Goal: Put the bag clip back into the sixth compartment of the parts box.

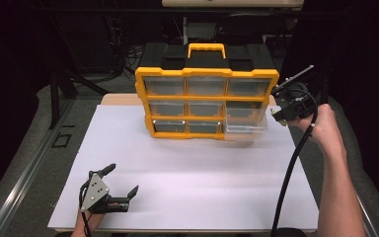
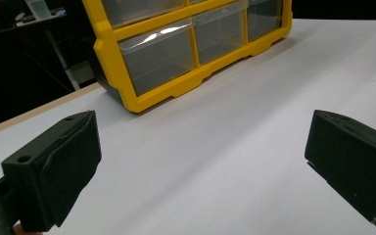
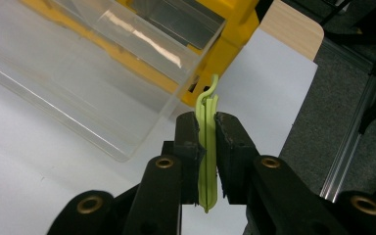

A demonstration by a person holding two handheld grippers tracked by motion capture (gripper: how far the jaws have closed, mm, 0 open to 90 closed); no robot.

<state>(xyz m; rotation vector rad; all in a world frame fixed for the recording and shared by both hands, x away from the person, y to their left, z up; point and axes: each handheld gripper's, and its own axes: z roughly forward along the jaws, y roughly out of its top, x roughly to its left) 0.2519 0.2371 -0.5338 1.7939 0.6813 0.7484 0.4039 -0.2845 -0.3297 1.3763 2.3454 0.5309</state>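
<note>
A yellow organiser case (image 1: 206,101) with clear drawers stands upright at the back of the white table. Its lower right clear drawer (image 1: 245,123) is pulled out toward me; in the right gripper view this drawer (image 3: 78,73) looks empty. My right gripper (image 3: 207,129) is shut on a thin light-green plastic clip (image 3: 207,147), held just right of the drawer's open corner. In the high view the right gripper (image 1: 282,114) hovers at the case's right edge. My left gripper (image 1: 122,180) rests open near the table's front left, and its pads (image 2: 58,166) have nothing between them.
The white sheet (image 1: 192,173) covers most of the table, with a wooden edge (image 3: 293,27) showing at the back right. A metal rail (image 3: 352,142) and grey floor lie beyond the right edge. A black cable (image 1: 291,168) trails from the right gripper.
</note>
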